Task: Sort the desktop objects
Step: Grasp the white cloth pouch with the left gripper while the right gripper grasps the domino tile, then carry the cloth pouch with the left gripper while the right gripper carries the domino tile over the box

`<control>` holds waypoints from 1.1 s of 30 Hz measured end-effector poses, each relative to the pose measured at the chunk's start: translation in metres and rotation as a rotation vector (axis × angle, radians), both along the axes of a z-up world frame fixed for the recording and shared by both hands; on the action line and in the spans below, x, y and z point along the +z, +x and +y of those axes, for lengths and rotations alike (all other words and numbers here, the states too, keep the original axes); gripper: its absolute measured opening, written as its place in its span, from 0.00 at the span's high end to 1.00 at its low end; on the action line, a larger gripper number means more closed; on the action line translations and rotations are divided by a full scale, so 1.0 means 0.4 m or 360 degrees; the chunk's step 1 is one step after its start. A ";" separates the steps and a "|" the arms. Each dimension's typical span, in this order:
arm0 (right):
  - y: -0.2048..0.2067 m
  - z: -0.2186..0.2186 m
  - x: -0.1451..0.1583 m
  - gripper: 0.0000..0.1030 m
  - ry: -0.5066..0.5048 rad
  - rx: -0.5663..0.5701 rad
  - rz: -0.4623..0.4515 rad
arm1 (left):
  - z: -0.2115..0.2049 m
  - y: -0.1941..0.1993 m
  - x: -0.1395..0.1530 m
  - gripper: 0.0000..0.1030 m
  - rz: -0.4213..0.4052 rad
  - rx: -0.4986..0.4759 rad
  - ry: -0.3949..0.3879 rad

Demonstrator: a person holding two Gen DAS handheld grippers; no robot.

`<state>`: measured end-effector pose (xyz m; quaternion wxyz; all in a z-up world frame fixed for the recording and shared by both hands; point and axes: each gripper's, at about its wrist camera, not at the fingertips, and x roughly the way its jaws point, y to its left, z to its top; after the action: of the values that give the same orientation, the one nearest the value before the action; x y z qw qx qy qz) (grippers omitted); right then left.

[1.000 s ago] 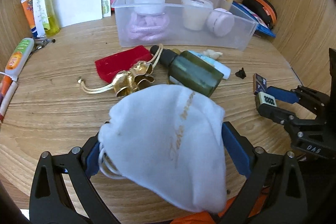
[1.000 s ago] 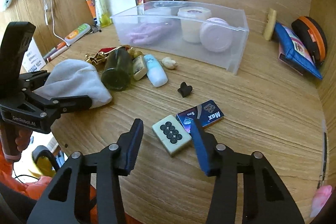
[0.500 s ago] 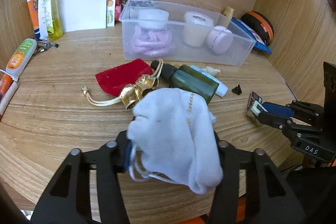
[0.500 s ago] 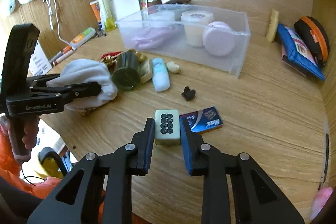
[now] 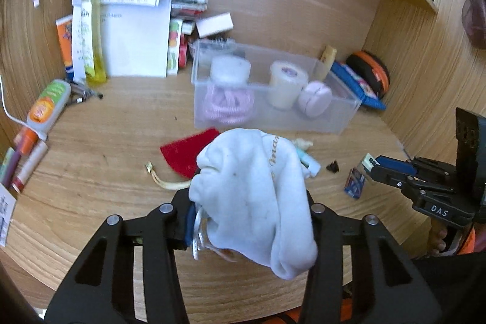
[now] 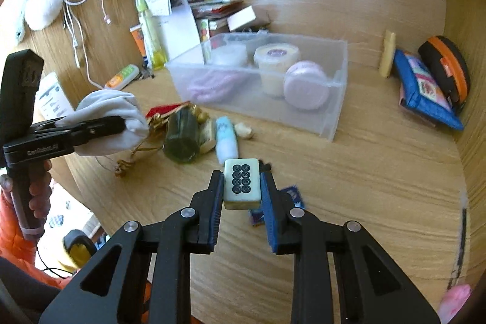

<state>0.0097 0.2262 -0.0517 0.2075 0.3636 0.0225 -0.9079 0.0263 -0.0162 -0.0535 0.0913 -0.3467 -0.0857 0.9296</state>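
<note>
A white drawstring pouch (image 5: 252,196) hangs above the desk between the fingers of my left gripper (image 5: 249,217). Its jaws are closing and the pads press on the cloth. From the right wrist the same pouch (image 6: 106,105) shows at the left, pinched in the left gripper (image 6: 118,123). My right gripper (image 6: 242,187) is shut on a cream mahjong tile (image 6: 242,182) with black circles, held off the wood. On the desk lie a dark green bottle (image 6: 180,138), a light blue tube (image 6: 226,140), a red pouch (image 5: 188,154) and a blue card pack (image 5: 354,184).
A clear plastic bin (image 6: 337,111) holding jars and pink cord stands at the back. Papers and a yellow bottle (image 5: 92,50) lean at the back left. A blue pouch (image 6: 425,90) and a black-orange case (image 6: 446,66) sit at the back right. The desk's curved front edge lies just below both grippers.
The left jaws came in on the white pouch and lifted it from the desk. The right jaws closed on the mahjong tile and raised it off the wood.
</note>
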 end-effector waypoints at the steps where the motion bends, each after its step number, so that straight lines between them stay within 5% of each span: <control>1: -0.002 0.005 0.007 0.78 -0.0007 -0.0010 0.0012 | -0.004 -0.001 0.007 0.56 0.0009 0.0004 0.0002; 13: -0.052 0.061 0.089 0.78 -0.0051 -0.0107 0.0150 | -0.059 -0.040 0.078 0.56 0.0097 0.0038 0.0087; 33: -0.167 0.071 0.143 0.78 -0.0088 -0.0113 0.0227 | -0.085 -0.162 0.087 0.56 0.0033 -0.0001 0.0237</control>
<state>-0.0571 0.2547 0.0055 0.1830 0.2928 -0.0009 -0.9385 -0.0385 -0.0502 -0.0185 0.1179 -0.3292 -0.1537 0.9242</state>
